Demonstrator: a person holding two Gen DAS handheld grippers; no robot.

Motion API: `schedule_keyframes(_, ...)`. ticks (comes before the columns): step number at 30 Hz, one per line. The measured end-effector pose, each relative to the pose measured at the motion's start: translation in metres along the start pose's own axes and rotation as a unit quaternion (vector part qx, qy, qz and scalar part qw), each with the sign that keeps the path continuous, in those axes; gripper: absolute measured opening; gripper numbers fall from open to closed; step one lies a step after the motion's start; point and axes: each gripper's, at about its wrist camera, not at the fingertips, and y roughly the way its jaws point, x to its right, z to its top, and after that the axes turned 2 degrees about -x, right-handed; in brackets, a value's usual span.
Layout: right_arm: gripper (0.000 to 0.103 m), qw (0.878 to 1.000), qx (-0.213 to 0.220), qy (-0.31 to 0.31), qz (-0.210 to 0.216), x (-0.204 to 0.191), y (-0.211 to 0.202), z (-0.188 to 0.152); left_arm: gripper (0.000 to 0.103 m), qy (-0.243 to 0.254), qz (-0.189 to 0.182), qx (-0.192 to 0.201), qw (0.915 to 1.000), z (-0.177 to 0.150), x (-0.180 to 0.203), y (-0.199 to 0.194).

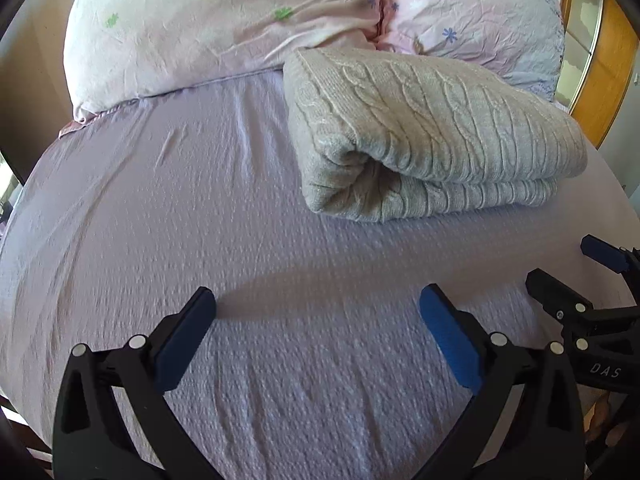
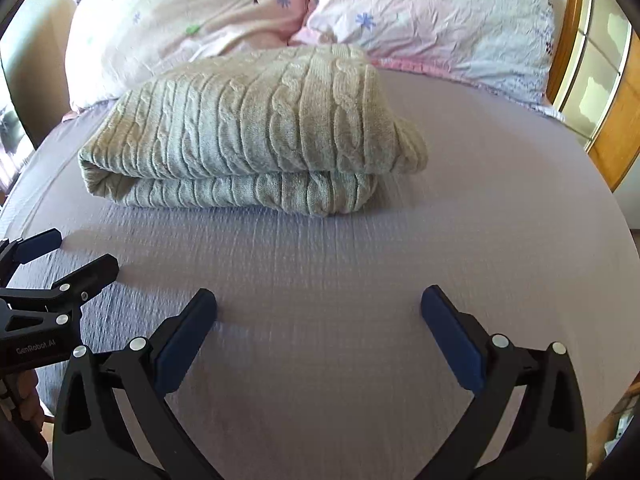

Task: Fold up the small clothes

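A grey cable-knit sweater (image 1: 432, 136) lies folded in a thick bundle on the lilac bed sheet (image 1: 200, 208), near the pillows. It also shows in the right wrist view (image 2: 256, 128). My left gripper (image 1: 318, 304) is open and empty, low over the sheet, short of the sweater and to its left. My right gripper (image 2: 319, 304) is open and empty, short of the sweater and to its right. Each gripper shows at the edge of the other's view: the right one (image 1: 560, 268), the left one (image 2: 80, 252).
Two pink floral pillows (image 1: 224, 28) (image 2: 432, 20) lie behind the sweater at the head of the bed. A wooden frame with glass panels (image 2: 592, 80) stands to the right of the bed. The bed's left edge drops off by a dark wall (image 1: 24, 80).
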Motion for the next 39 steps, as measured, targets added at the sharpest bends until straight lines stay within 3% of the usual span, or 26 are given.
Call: schedule_keyframes(39,0.102,1.000,0.004,-0.001,0.001,-0.0008,-0.0024,-0.0031,0.101,-0.009,0.006,0.005,0.9999,0.0012,0.0031,0.0020)
